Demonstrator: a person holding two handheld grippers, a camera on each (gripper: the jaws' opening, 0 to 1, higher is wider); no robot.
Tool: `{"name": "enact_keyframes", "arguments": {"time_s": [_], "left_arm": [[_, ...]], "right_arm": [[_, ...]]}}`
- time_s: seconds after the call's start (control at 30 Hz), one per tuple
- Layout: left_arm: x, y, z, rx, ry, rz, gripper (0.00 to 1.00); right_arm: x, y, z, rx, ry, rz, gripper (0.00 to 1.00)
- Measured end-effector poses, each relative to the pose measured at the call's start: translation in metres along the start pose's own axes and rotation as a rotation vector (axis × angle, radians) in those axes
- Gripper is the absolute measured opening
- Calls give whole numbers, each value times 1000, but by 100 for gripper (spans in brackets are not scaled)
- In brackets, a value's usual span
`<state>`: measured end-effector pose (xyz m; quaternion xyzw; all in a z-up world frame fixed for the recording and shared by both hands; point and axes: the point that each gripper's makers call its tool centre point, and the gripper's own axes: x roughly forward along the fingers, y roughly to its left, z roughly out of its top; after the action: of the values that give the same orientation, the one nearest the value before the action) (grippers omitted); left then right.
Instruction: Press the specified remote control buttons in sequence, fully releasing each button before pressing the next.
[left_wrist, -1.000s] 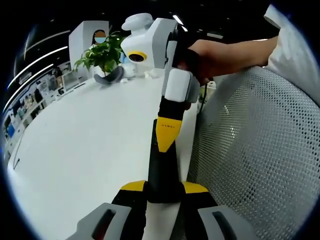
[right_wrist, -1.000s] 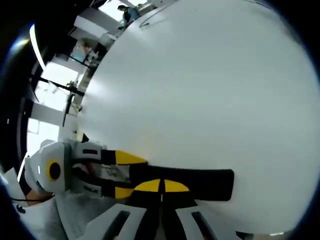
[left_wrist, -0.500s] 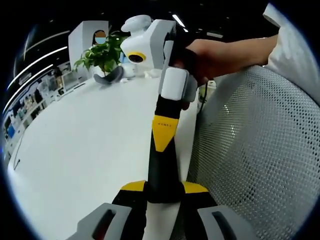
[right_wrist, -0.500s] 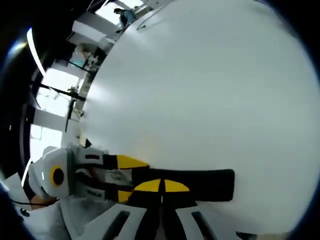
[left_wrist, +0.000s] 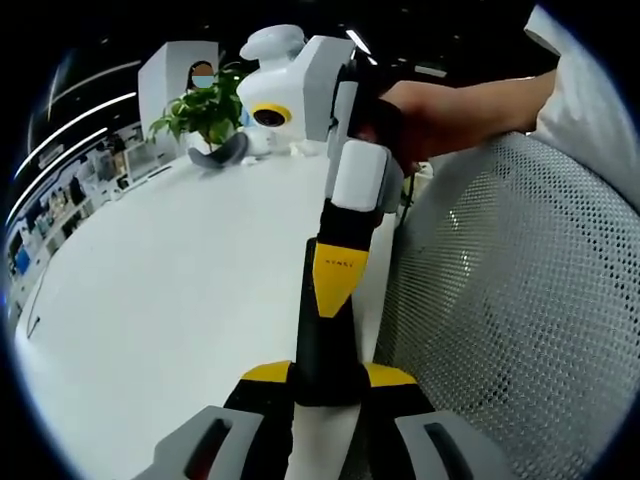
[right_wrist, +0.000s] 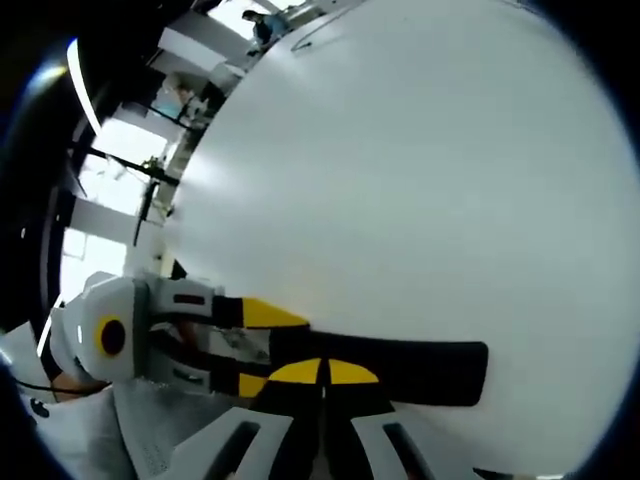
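A long black remote control (left_wrist: 325, 345) is clamped between the yellow-tipped jaws of my left gripper (left_wrist: 327, 385), which is shut on its near end. My right gripper (left_wrist: 336, 278) reaches in from above, held by a hand; its jaws are shut into one yellow wedge whose tip rests on the remote's face. In the right gripper view the remote (right_wrist: 420, 360) lies crosswise just beyond my right gripper (right_wrist: 320, 372). My left gripper (right_wrist: 252, 348) holds it from the left. The buttons are hidden.
A wide white table (left_wrist: 170, 280) lies below the remote. A potted plant (left_wrist: 205, 110) and a grey object (left_wrist: 222, 155) stand at its far end. A white mesh chair back (left_wrist: 510, 300) is close on the right.
The right gripper's yellow tip has slid a little nearer along the remote after lifting slightly half a second ago. The left gripper's hold is unchanged.
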<state>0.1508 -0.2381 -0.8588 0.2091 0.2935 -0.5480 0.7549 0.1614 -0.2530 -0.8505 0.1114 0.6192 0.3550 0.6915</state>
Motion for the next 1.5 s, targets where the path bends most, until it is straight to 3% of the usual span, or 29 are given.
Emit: {"name": "enact_keyframes", "arguments": {"time_s": [0.4, 0.73, 0.93, 1.07, 1.37, 1.43, 1.5], "left_arm": [[0, 0, 0, 5, 4, 1, 25], [0, 0, -1, 4, 4, 5, 25], [0, 0, 0, -9, 13, 13, 25], [2, 0, 1, -15, 19, 19, 25], [3, 1, 2, -22, 34, 29, 25], [3, 2, 2, -24, 30, 29, 25], [3, 2, 2, -21, 19, 26, 25]], "right_arm": [[1, 0, 1, -53, -10, -20, 0], [1, -1, 2, 10, -10, 14, 0], [2, 1, 0, -91, -16, -40, 0], [2, 0, 1, -112, -24, -50, 0], [1, 0, 3, -75, -18, -28, 0], [0, 6, 1, -100, -1, -8, 0], [-4, 17, 9, -102, -50, 40, 0]]}}
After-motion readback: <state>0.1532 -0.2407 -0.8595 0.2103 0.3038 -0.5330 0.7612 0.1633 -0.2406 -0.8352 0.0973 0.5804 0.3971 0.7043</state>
